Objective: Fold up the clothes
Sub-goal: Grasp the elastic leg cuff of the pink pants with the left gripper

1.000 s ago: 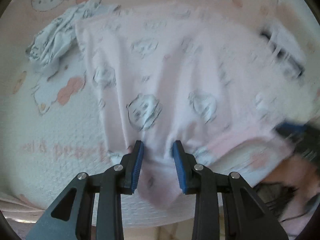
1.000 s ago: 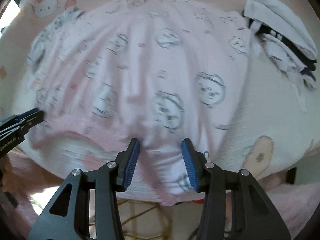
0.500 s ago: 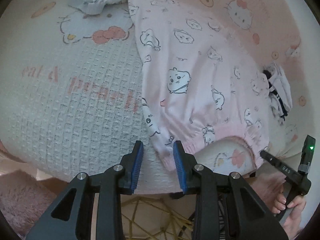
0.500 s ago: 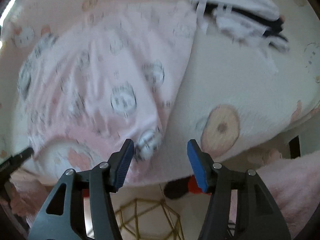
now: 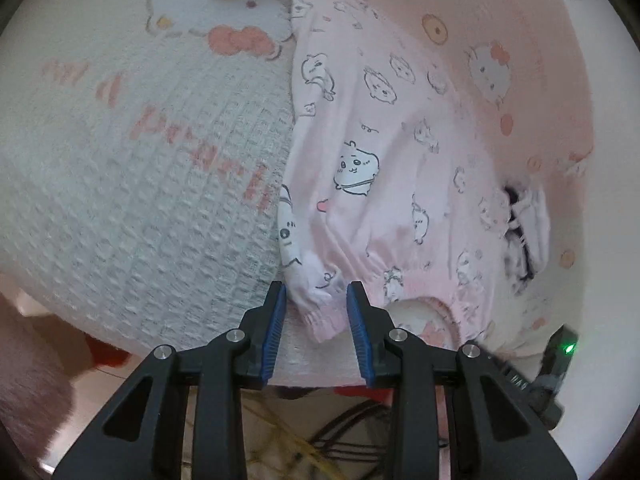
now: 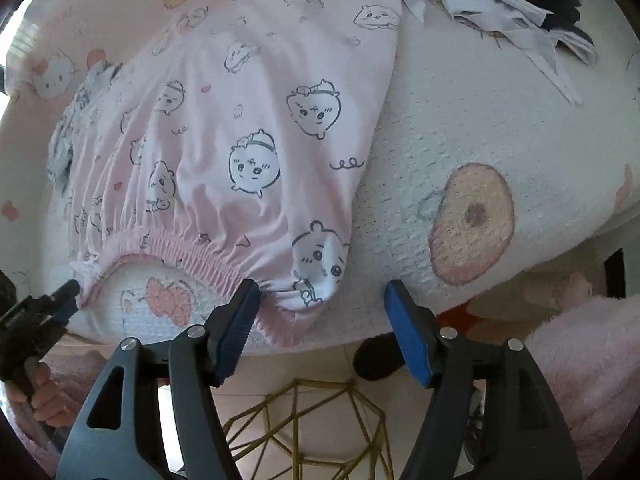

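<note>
Now right gripper [image 6: 322,308] jaws opening, pink garment [image 6: 256,128] corner between, unpressed.

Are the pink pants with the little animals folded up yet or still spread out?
Spread out. The pink pants lie flat across the blanket, elastic waistband at its near edge; no fold across them shows.

I am seeing soft matt pink cloth pyjama bottoms [image 6: 256,128] lying on a rough waffle-textured blanket [image 5: 152,216], by matt black plastic tools.
</note>
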`<state>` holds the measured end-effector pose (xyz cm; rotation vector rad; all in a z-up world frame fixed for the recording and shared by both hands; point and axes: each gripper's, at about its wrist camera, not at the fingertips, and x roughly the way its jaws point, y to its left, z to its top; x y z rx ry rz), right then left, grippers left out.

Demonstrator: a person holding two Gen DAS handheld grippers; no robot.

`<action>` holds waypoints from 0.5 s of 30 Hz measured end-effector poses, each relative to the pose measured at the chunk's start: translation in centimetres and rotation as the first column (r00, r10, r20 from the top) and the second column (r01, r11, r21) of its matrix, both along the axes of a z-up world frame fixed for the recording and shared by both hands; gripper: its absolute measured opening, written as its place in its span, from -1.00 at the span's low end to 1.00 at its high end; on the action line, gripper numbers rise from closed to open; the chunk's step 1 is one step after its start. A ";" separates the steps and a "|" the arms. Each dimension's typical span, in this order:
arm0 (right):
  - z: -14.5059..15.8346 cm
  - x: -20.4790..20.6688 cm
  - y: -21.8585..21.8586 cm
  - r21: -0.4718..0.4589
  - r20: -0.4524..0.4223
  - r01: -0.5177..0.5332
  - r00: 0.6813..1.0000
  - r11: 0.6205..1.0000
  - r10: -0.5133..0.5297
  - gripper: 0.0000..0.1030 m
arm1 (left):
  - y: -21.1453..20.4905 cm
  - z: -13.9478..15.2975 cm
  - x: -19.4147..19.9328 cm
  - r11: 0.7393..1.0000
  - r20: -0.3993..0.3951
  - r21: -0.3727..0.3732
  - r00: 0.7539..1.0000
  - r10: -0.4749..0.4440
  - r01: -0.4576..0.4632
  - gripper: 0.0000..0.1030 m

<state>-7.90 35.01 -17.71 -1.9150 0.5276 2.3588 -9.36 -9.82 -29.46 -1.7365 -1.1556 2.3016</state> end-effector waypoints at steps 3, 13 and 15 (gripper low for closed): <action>0.3 -0.1 0.5 -0.018 -0.012 -0.002 1.000 1.000 0.001 -0.28 | 0.8 -0.4 -0.4 0.999 -0.016 0.039 1.000 0.011 -0.010 -0.37; -0.8 3.2 1.3 -0.165 -0.052 0.056 0.996 0.985 -0.066 0.08 | 0.5 -0.8 -0.8 0.986 -0.031 0.161 0.998 0.046 -0.041 -0.39; -0.5 3.6 0.9 -0.117 -0.064 0.029 0.997 0.993 -0.037 -0.29 | -0.2 -0.9 -0.6 0.980 -0.028 0.181 0.996 0.090 -0.083 -0.35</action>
